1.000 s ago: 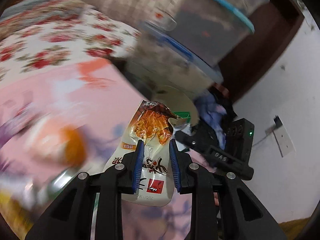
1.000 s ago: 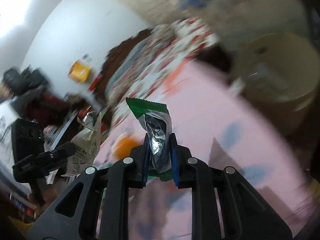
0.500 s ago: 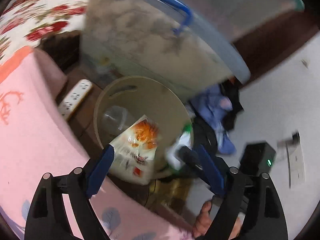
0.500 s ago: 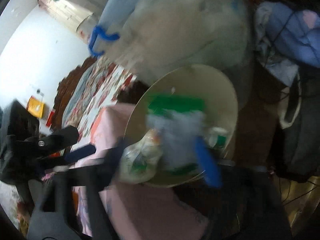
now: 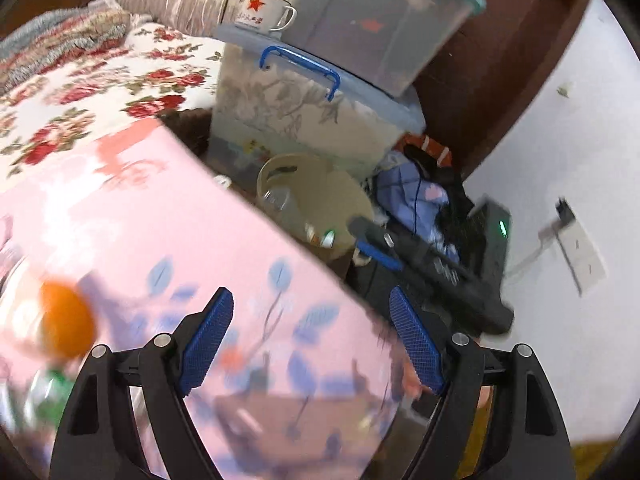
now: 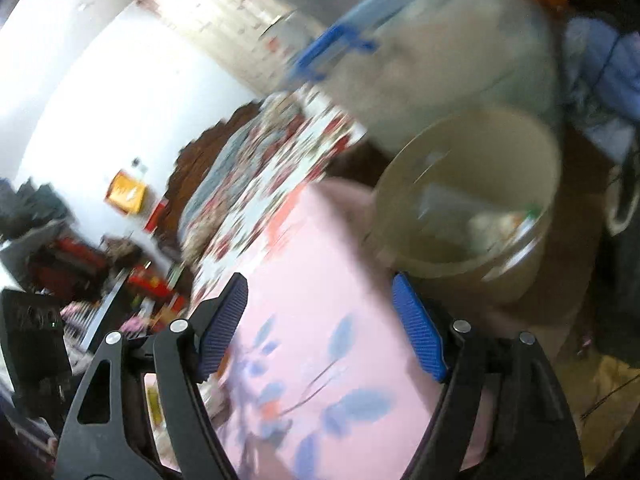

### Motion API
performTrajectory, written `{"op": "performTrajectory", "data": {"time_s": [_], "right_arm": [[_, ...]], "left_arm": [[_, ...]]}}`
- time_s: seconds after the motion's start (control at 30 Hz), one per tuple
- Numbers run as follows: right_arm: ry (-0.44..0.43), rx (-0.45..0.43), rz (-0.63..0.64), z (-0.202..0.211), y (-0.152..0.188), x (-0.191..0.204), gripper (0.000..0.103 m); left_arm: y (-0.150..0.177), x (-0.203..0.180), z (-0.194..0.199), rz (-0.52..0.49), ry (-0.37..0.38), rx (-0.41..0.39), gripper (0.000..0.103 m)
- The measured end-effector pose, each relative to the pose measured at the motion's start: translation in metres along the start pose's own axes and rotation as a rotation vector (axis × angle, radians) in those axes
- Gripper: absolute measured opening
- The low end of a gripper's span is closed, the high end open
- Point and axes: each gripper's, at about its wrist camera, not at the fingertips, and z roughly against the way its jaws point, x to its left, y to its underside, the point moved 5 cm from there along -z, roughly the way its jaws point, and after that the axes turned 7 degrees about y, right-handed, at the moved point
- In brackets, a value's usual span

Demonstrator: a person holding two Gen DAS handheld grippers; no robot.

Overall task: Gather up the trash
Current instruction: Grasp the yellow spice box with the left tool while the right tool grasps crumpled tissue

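Note:
My left gripper [image 5: 310, 294] hangs over the pink flowered cloth [image 5: 160, 220]. Its jaws stand wide and are closing, with nothing between them. My right gripper [image 6: 320, 280] is the same: wide, closing, empty, over the pink cloth [image 6: 320, 320] near its edge. The beige bin [image 5: 360, 196] stands on the floor just past the cloth's edge. Dropped wrappers [image 6: 500, 224] lie inside the bin [image 6: 480, 116]. In the left wrist view the right gripper [image 5: 366, 240] reaches in beside the bin.
A blurred orange fruit [image 5: 66, 320] and something green [image 5: 52, 384] lie on the cloth at left. Stacked plastic storage boxes [image 5: 312, 120] with a mug [image 5: 266, 10] on top stand behind the bin. A clothes pile [image 5: 420, 196] lies to its right, and a floral bed [image 5: 80, 80] is beyond.
A second ago each gripper was shut on a wrapper. Both opened over the bin and the wrappers fell in. Both have since drawn back over the pink cloth, empty.

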Motion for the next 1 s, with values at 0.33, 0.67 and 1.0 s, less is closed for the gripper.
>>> {"op": "performTrajectory", "data": {"time_s": [0.33, 0.67, 1.0], "right_arm": [[-0.132, 0.199, 0.153, -0.026, 0.103, 0.099, 0.062], [-0.224, 0.368, 0.309, -0.023, 0.197, 0.172, 0.064], [-0.188, 0.455, 0.575, -0.048, 0.262, 0.232, 0.074]], "left_arm": [[0.118, 0.087, 0.156, 0.181, -0.193, -0.120, 0.076], [0.156, 0.181, 0.220, 0.347, -0.463, -0.216, 0.077], [0.159, 0.211, 0.175, 0.365, -0.479, -0.146, 0.077]]}}
